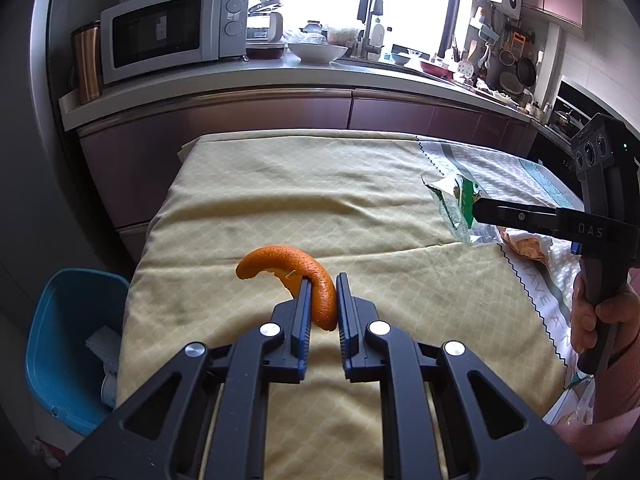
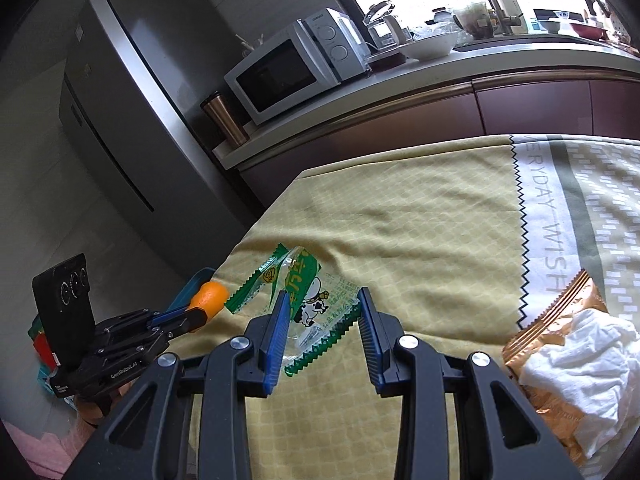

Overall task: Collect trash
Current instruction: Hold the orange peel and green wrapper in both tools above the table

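The left gripper [image 1: 322, 300] is clamped on a curl of orange peel [image 1: 298, 276], pinching only its lower end; most of the peel arches out past the pads. The right gripper [image 2: 324, 320] holds a clear green-printed wrapper [image 2: 316, 300] off the yellow cloth [image 1: 320, 208], and in the left view the wrapper sits at the fingertips, so the jaws appear closed on it although they stand fairly wide in the right view.

The wrapper is the likelier loss: thin slick film in a part-open grip could slide out on the way over and land back on the cloth or on the floor. The peel is stiff and curved, so a jolt might pivot it in the pads and tip it out short of the bin.

The blue bin [image 1: 64, 344] stands on the floor just beside the table's left edge, and a release too near the rim could miss it. It already holds something white, perhaps crumpled paper, plus items too hidden to name. On the cloth's right side lie an orange-brown bag [image 2: 560, 320] and a white tissue [image 2: 580, 352] resting on it, not yet collected.
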### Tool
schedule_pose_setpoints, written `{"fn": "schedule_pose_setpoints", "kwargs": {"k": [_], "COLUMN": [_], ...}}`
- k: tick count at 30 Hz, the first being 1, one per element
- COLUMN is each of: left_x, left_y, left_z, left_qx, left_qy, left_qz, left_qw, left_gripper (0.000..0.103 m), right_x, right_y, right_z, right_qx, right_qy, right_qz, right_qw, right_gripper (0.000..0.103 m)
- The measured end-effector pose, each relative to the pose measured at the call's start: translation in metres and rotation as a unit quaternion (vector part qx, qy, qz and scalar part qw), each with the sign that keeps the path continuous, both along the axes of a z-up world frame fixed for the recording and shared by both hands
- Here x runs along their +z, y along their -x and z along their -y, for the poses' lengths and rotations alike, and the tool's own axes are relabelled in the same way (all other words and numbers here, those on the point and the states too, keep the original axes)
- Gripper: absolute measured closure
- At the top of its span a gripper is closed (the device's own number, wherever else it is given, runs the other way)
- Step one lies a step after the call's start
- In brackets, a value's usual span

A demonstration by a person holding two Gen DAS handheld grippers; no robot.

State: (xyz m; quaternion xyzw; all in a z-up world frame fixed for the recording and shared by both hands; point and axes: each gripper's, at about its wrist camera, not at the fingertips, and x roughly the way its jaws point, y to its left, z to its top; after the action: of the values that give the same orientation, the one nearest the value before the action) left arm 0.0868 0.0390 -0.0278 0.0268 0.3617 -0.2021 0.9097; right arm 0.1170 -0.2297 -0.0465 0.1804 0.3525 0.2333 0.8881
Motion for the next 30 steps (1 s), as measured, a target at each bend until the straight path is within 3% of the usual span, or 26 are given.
{"fn": "schedule_pose_setpoints", "kwargs": {"k": [30], "left_x": [0.003], "left_y": [0.022], "left_z": [-0.043], "left_qx": [0.030], "left_qy": [-0.012], "left_qz": [0.008], "left_qw": [0.9994], "left_gripper": [0.091], "right_x": [-0.005], "right_y": [-0.004], "right_z": [-0.072], "right_qx": [0.067], "right_qy": [-0.008], "right_qz": [-0.011], "right_qw": [0.998], "right_gripper": [0.071]}}
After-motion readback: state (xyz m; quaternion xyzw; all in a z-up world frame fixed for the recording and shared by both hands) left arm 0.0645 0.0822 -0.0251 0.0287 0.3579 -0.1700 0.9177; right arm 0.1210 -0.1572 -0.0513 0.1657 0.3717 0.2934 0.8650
